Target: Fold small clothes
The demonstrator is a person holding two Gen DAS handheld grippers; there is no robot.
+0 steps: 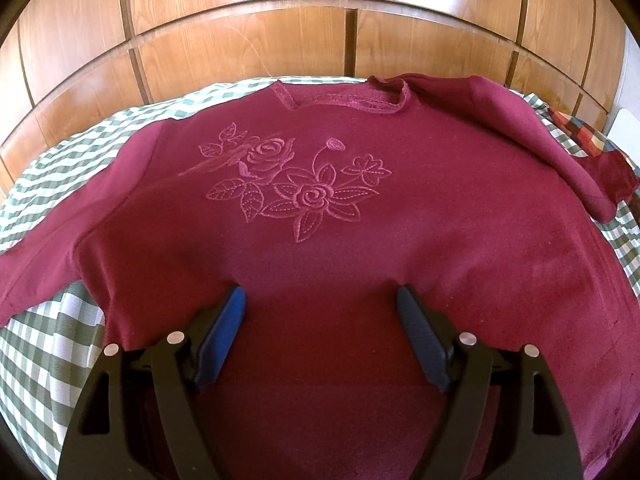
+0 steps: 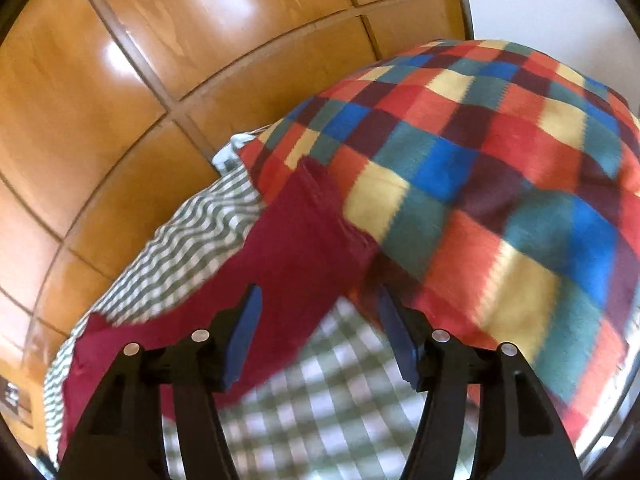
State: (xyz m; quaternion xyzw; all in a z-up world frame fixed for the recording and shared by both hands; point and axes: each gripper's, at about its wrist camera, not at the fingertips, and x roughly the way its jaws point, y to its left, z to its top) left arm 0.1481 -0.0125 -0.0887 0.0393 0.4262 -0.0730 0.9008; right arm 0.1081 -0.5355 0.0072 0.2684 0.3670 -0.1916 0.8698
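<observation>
Maroon and soft-looking, the sweater (image 1: 320,208) is lying face up on the green-and-white checked sheet (image 1: 44,360), showing a tone-on-tone embroidered flower motif (image 1: 292,184) on its chest, one sleeve (image 1: 552,148) folded in across the shoulder. The left gripper (image 1: 318,300) is hovering over the lower body with its fingers spread wide and gripping nothing, the neckline (image 1: 344,100) pointing away toward the wooden panelling (image 1: 320,32), so the garment's long axis is running straight ahead of it. The right gripper (image 2: 318,300), equally spread and empty, is sitting over the sleeve cuff (image 2: 320,200), which is stretching diagonally up against the multicoloured checked pillow (image 2: 500,180).
</observation>
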